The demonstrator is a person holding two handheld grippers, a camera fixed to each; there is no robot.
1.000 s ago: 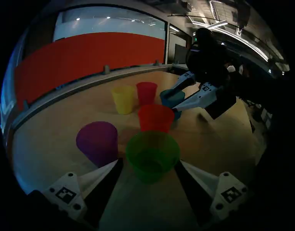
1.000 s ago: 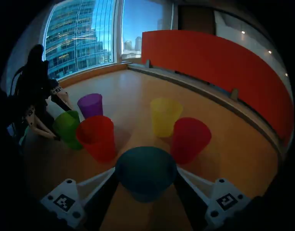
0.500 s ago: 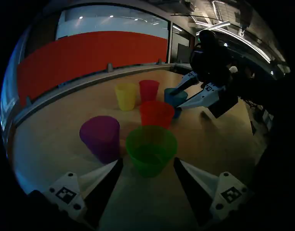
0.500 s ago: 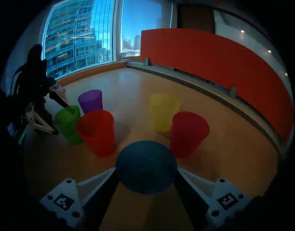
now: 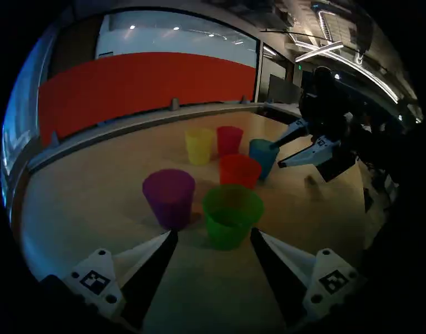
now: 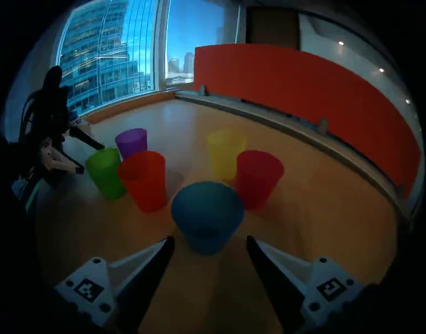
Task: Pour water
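Six plastic cups stand close together on a wooden table (image 5: pixel 85 183). In the left gripper view a green cup (image 5: pixel 232 214) stands just ahead of my open left gripper (image 5: pixel 212 234), clear of its fingertips. Behind it are a purple cup (image 5: pixel 169 197), an orange cup (image 5: pixel 239 170), a yellow cup (image 5: pixel 199 146), a red cup (image 5: pixel 229 139) and a blue cup (image 5: pixel 264 157), with the right gripper (image 5: pixel 277 156) open beside the blue one. In the right gripper view the blue cup (image 6: pixel 207 214) stands just beyond my open right gripper (image 6: pixel 209 240). The left gripper (image 6: pixel 93 160) sits by the green cup (image 6: pixel 105 171).
A raised ledge and a long red wall panel (image 6: pixel 324 89) run along the table's far side. Tall windows (image 6: pixel 118 55) stand behind the table (image 6: pixel 335 217). A person's dark outline (image 5: pixel 330 111) holds the far gripper. Bare tabletop lies around the cup cluster.
Both grippers have drawn back. The green and blue cups, which stood between the fingers, now stand ahead of the fingertips. The finger gaps look the same.
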